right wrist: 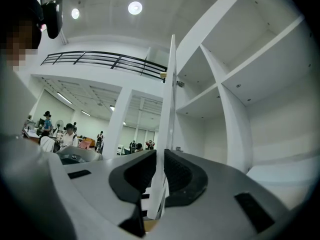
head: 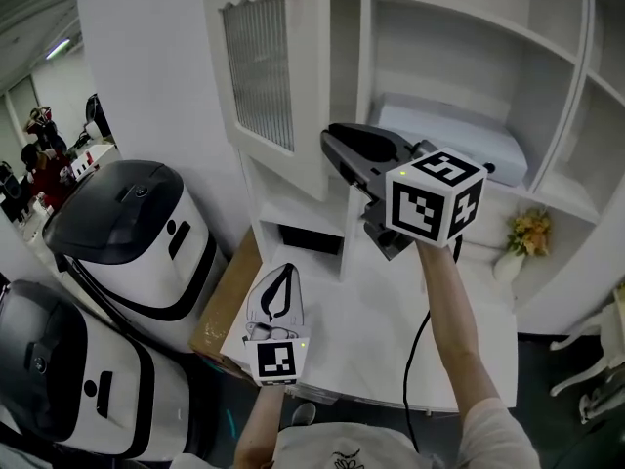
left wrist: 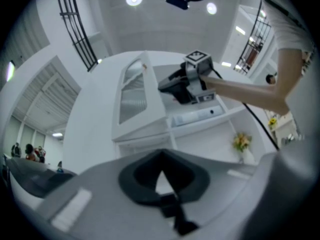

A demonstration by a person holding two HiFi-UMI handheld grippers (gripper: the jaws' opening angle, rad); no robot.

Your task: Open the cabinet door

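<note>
While right gripper [right wrist: 160, 160] clamps open cabinet door [head: 259, 66] edge, left gripper [head: 285, 272] hangs closed, empty, lower down.

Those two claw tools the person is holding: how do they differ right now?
The right gripper is raised to the cabinet, while the left gripper is held lower, over the white desk top. The right gripper's jaws are clamped on the edge of the open cabinet door, while the left gripper's jaws are together with nothing between them. Both are the same kind of hand-held, two-jaw tool.

Door [head: 262, 76] left of shelves [head: 459, 27] (above counter [head: 381, 340]).
</note>
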